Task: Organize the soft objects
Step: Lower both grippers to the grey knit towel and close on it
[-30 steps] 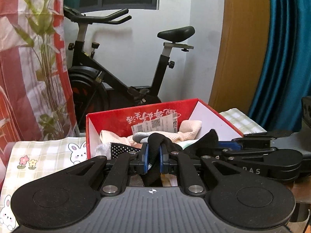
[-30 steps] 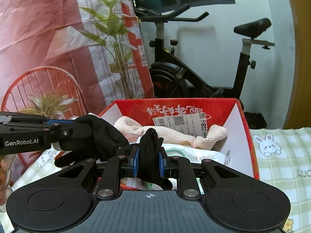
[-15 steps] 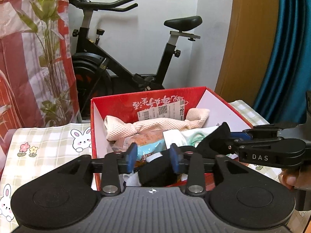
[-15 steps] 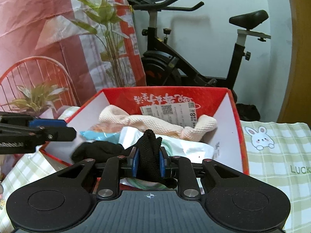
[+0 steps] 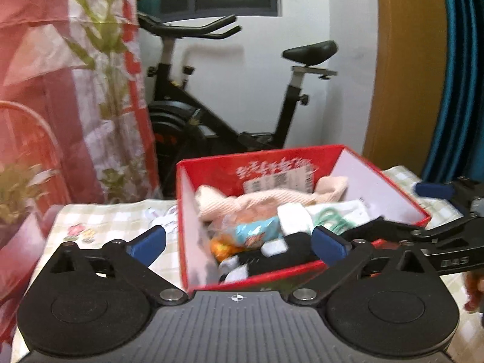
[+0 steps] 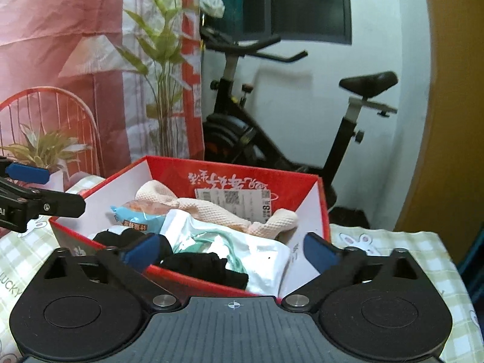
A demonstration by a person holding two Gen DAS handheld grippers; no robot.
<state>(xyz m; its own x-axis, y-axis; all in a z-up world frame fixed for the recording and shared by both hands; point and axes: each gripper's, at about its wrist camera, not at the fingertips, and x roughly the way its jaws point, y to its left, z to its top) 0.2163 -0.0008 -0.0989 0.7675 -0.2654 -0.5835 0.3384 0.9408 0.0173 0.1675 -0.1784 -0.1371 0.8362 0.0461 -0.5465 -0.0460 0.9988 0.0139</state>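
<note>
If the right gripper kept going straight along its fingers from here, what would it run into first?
Most likely the black fabric item lying at the near edge inside the red box. The right gripper, jaws just opened wide and empty, points down at it. Depth is hard to judge; the box's near wall may come first.

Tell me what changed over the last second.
Both grippers let go: the left gripper and right gripper have just been opening, and the black fabric piece they pinched between them now lies inside the red cardboard box, nothing between the jaws. The cream knitted cloth and the packets stayed in the box.
</note>
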